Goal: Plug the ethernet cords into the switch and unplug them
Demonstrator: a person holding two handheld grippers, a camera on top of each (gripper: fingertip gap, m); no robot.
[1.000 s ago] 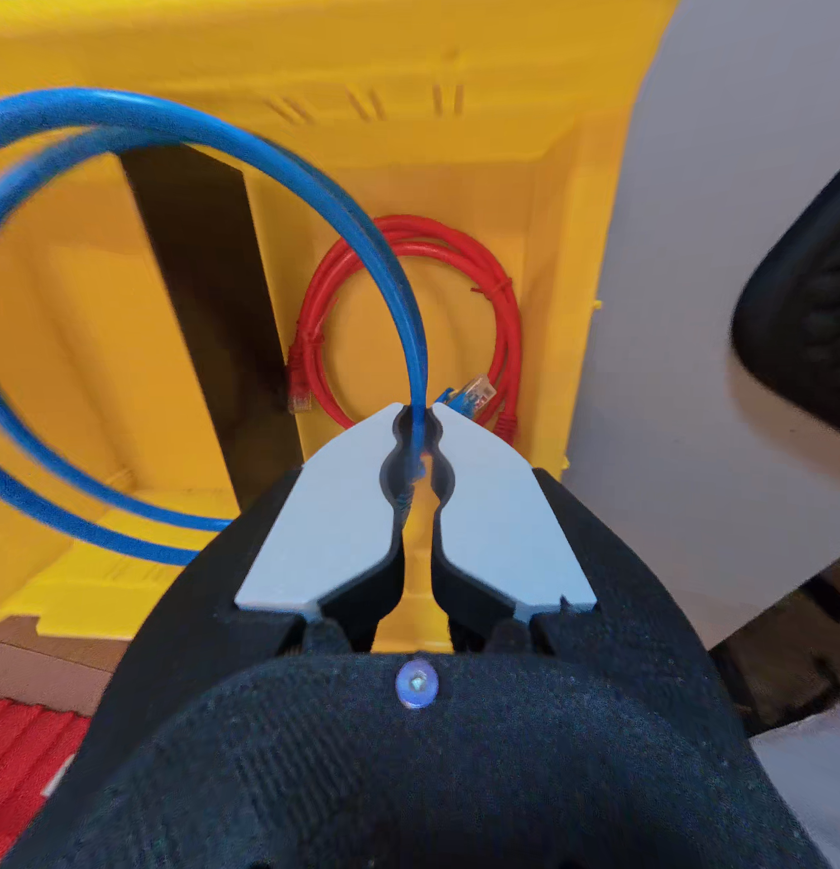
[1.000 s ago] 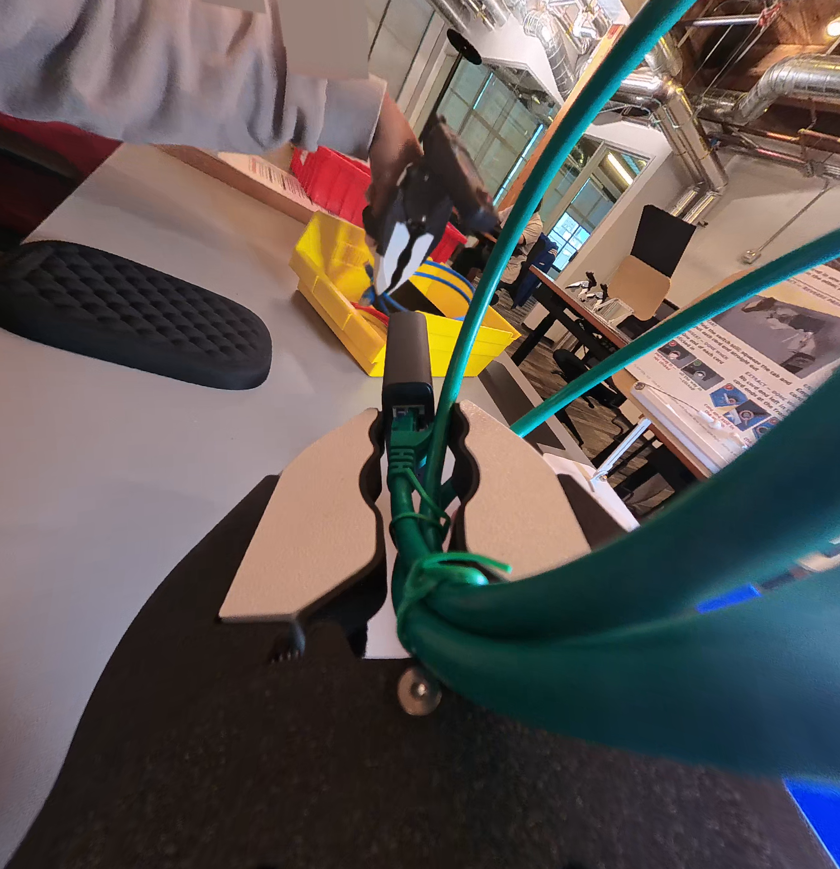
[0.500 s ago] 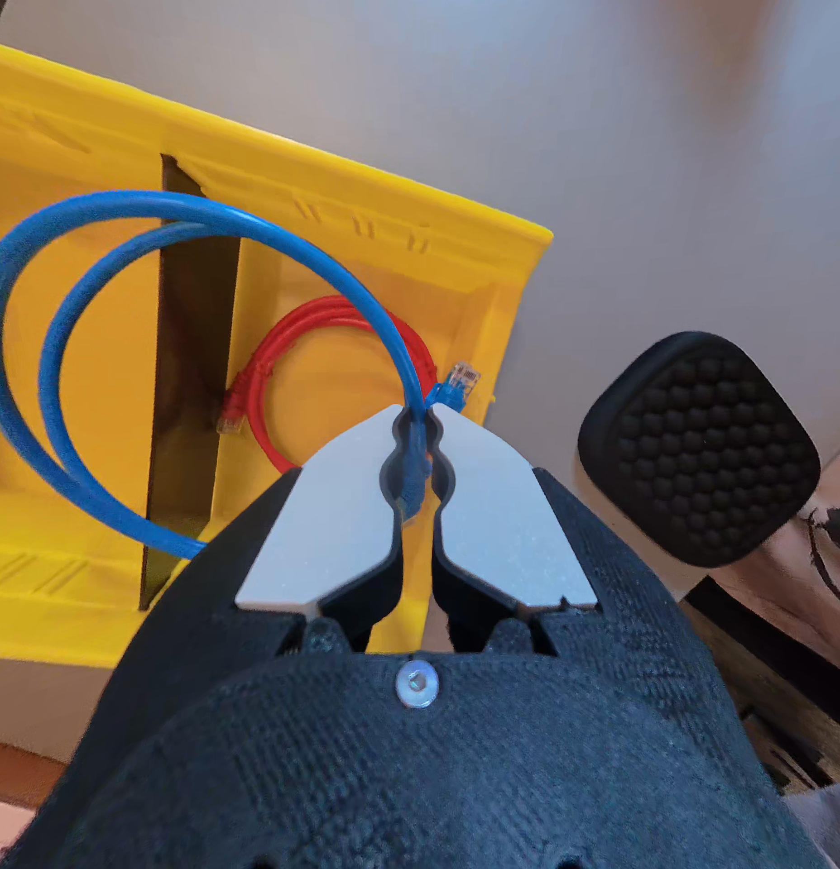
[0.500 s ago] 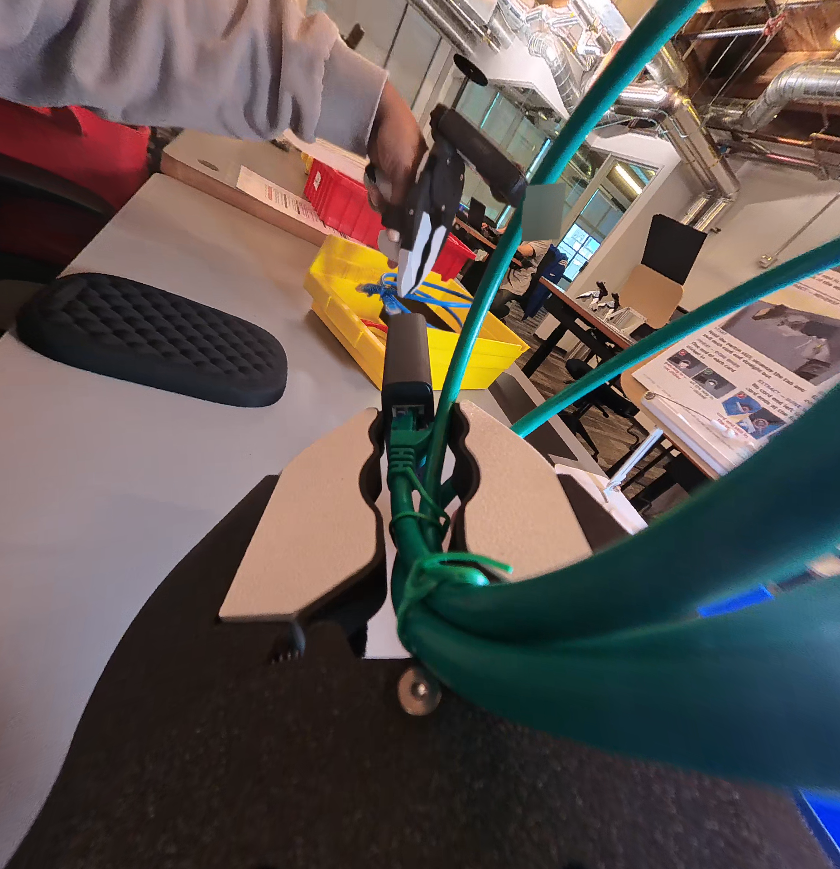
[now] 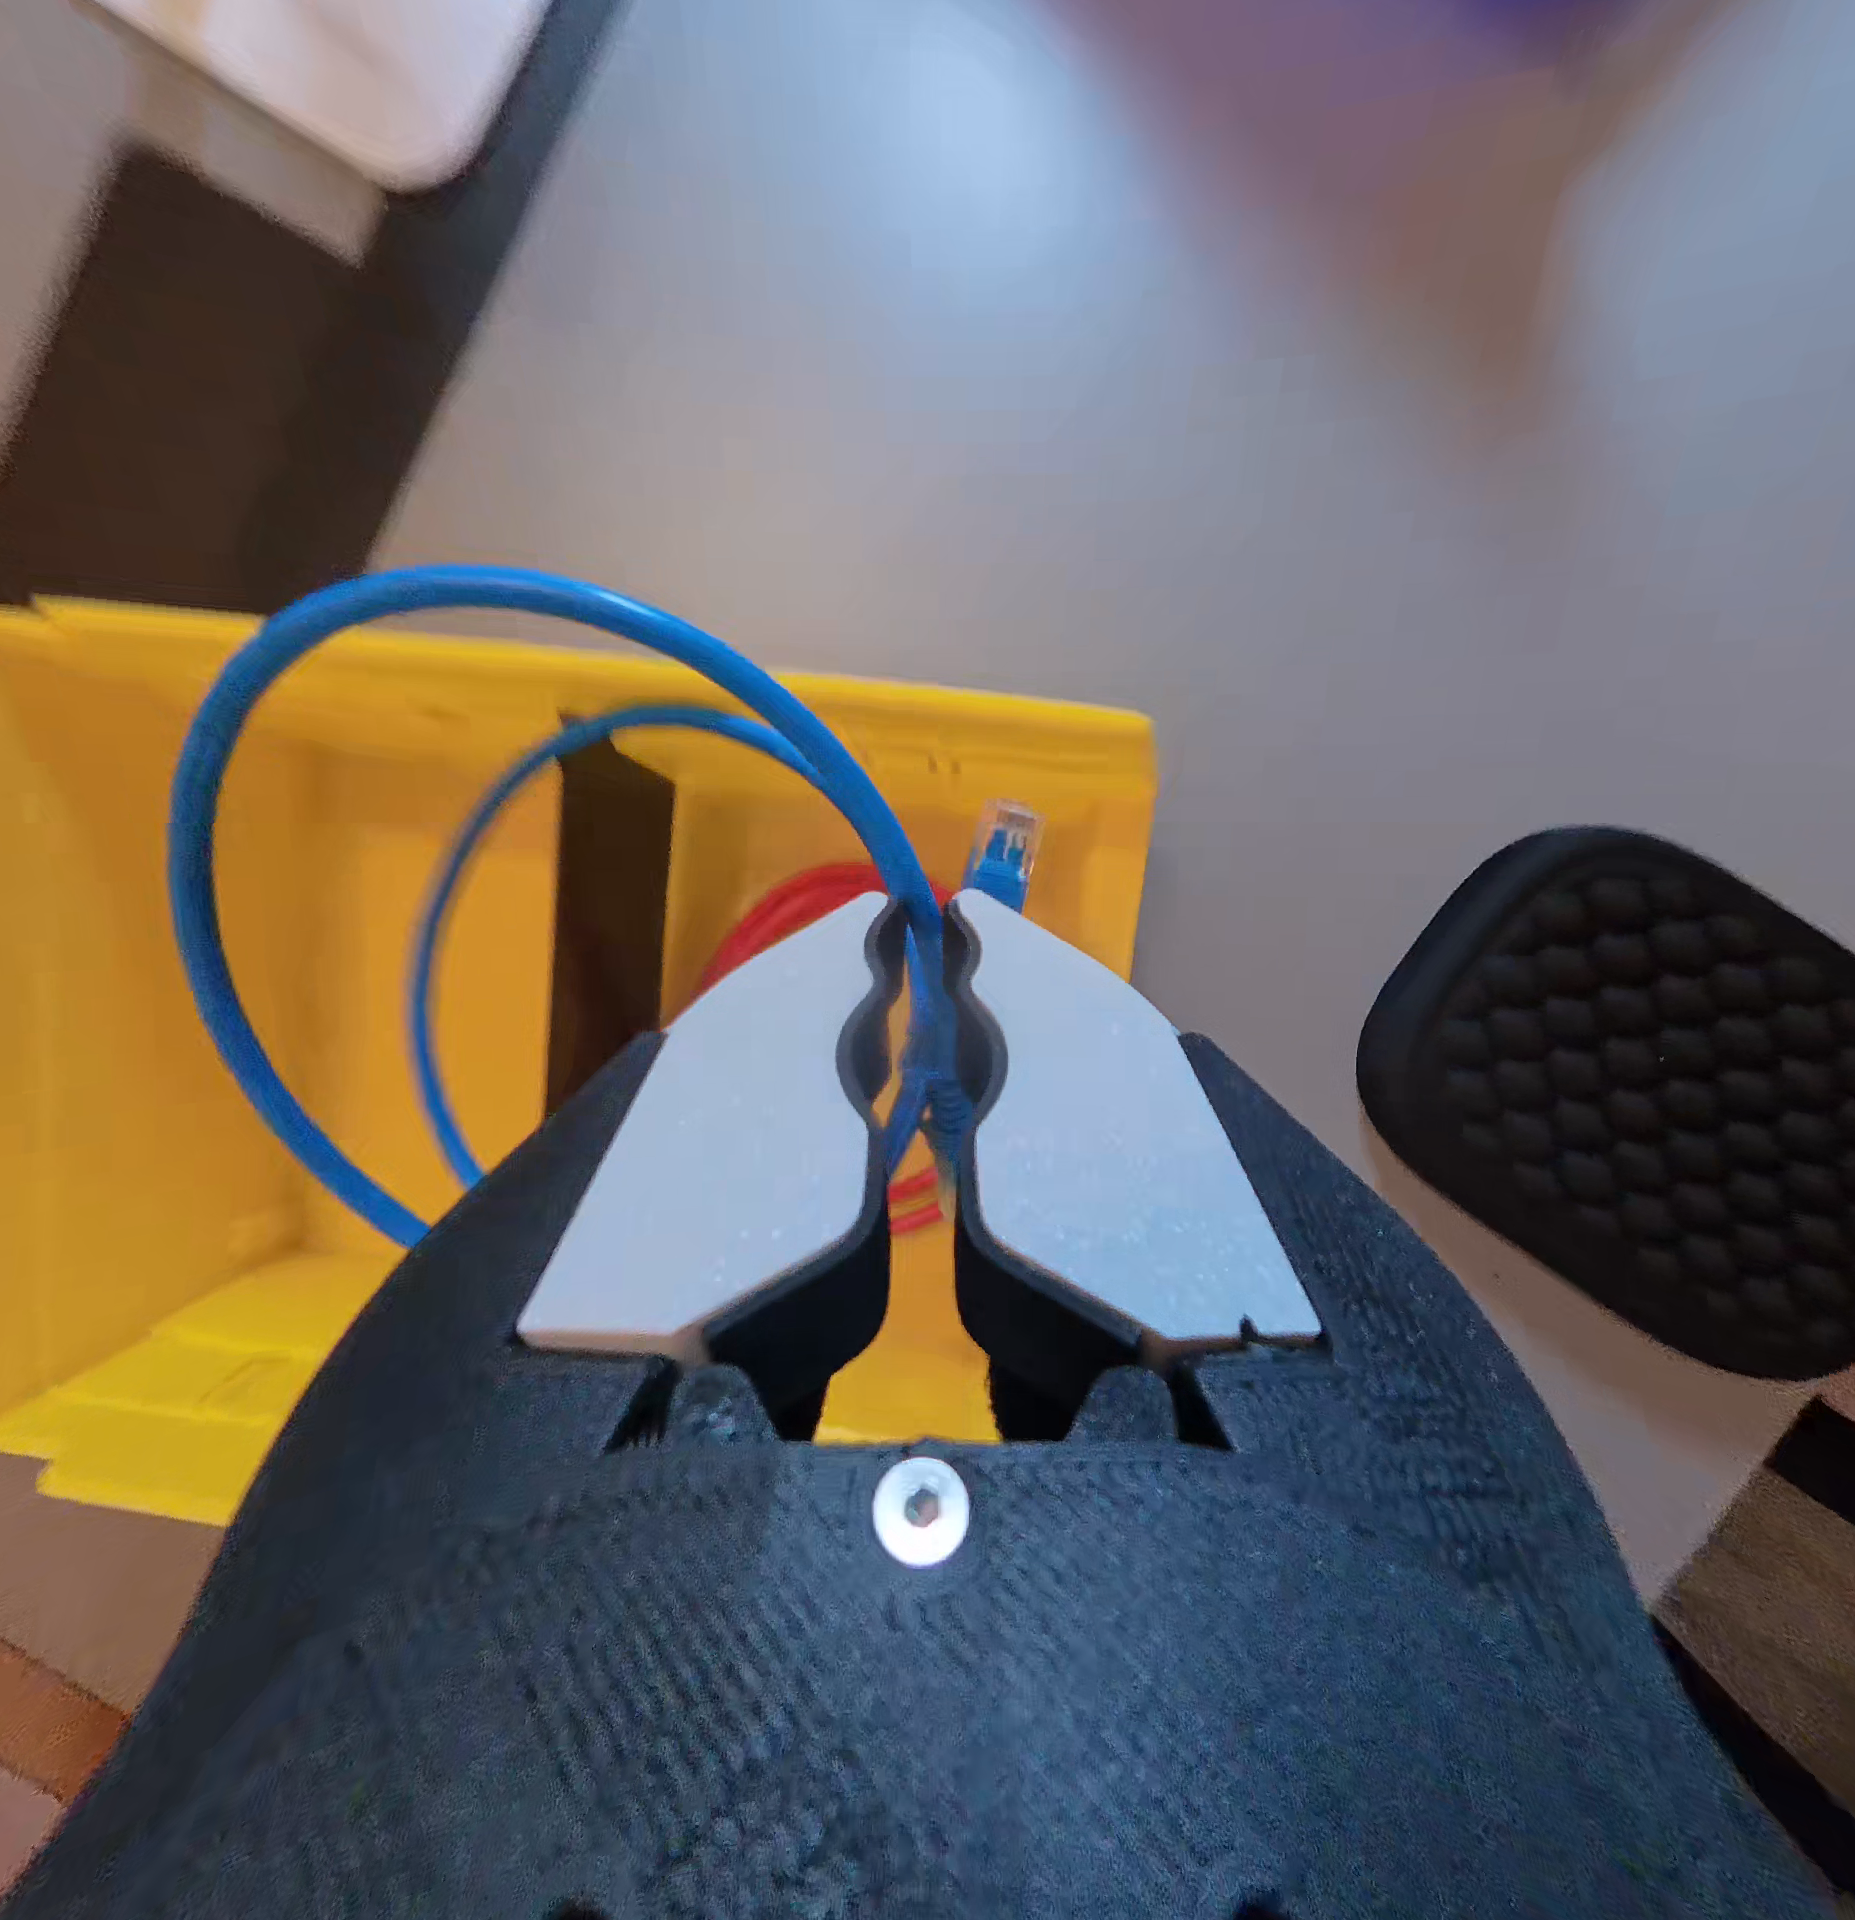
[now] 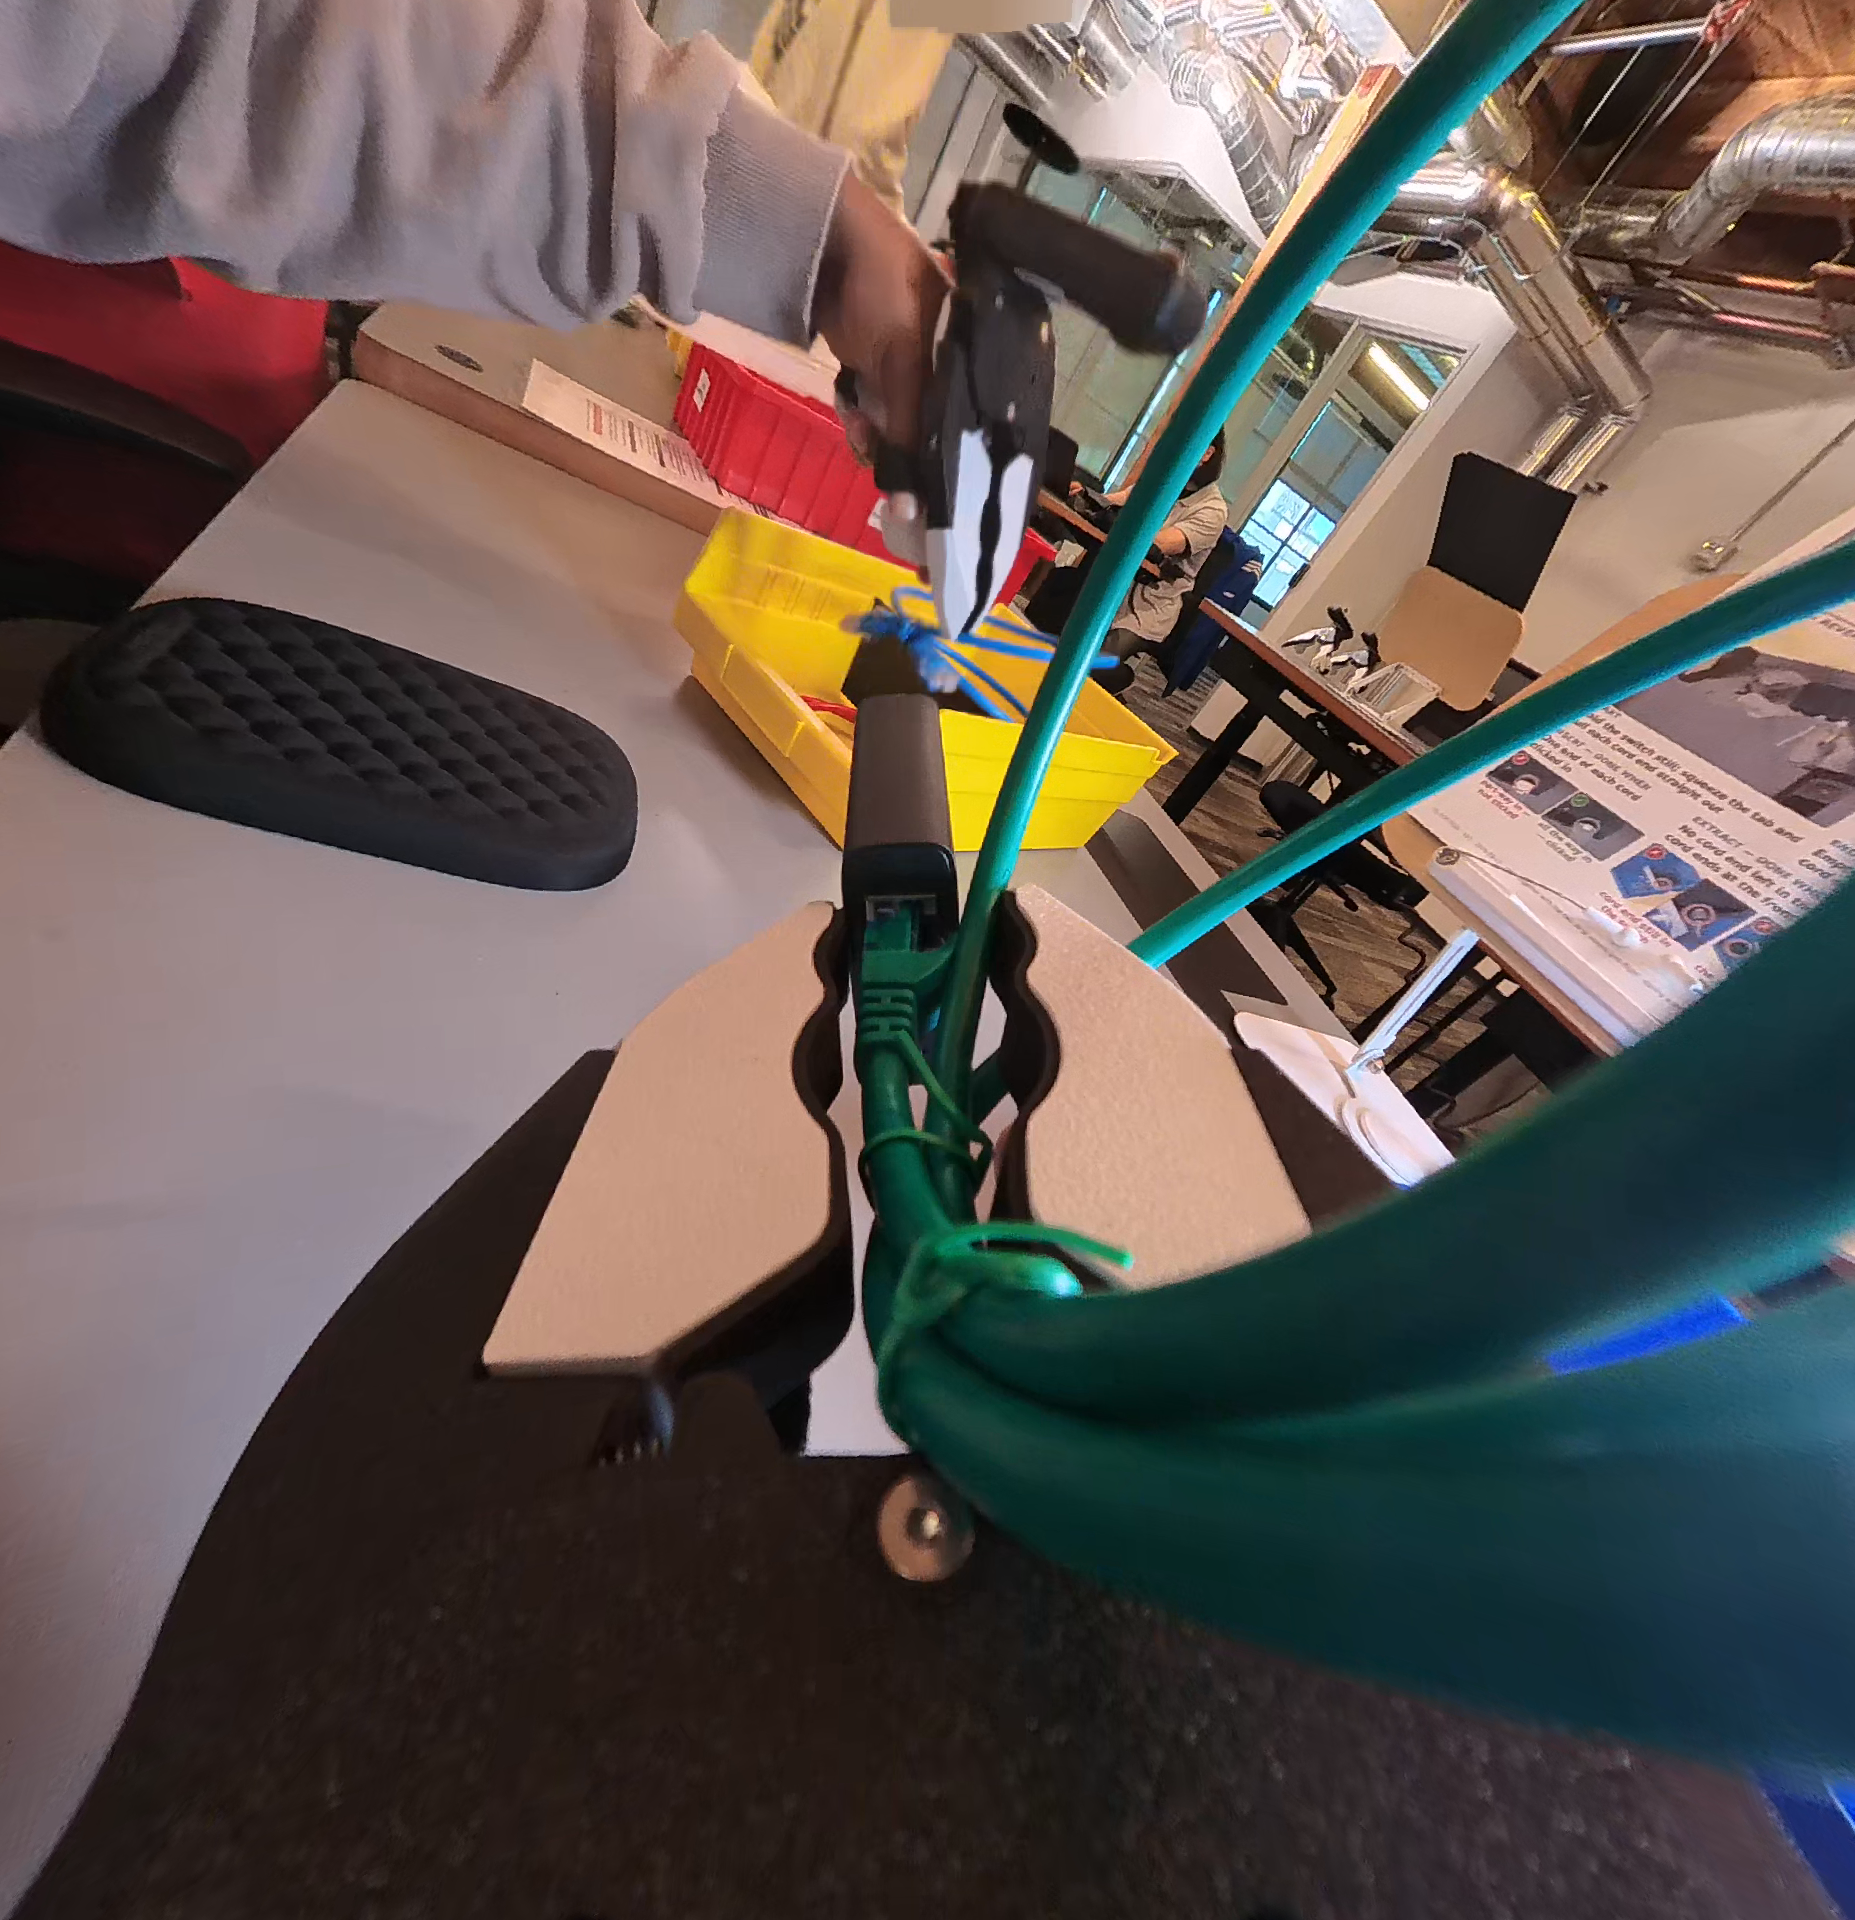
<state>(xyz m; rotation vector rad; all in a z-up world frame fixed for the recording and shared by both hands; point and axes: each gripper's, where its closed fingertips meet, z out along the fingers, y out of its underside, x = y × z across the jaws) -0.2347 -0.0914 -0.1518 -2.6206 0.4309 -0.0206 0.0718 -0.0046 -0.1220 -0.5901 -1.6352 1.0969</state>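
Note:
My left gripper (image 5: 923, 914) is shut on a coiled blue ethernet cord (image 5: 310, 727) and holds it above the yellow bin (image 5: 123, 935). The cord's clear plug (image 5: 1004, 847) sticks out past the fingertips. A red cord (image 5: 798, 904) lies in the bin below. My right gripper (image 6: 918, 914) is shut on the green ethernet cord (image 6: 887, 1029). Its plug sits in a port of the dark switch (image 6: 894, 779), which lies on the grey table. The green coil (image 6: 1422, 1403) loops up to the right. The left gripper (image 6: 970, 623) also shows in the right wrist view, over the bin (image 6: 1006, 748).
A black textured pad (image 6: 341, 738) lies on the grey table (image 6: 279, 1039) left of the switch; it also shows in the left wrist view (image 5: 1650, 1091). A red bin (image 6: 777, 447) and a paper sheet stand behind the yellow bin. A person's grey sleeve (image 6: 383, 156) reaches across. There is about 35 cm between the tips of the two grippers.
My left gripper has lifted and pulled back from the yellow bin with the blue cord, so the bin looks smaller and lower. My right gripper and the green cord have stayed at the switch.

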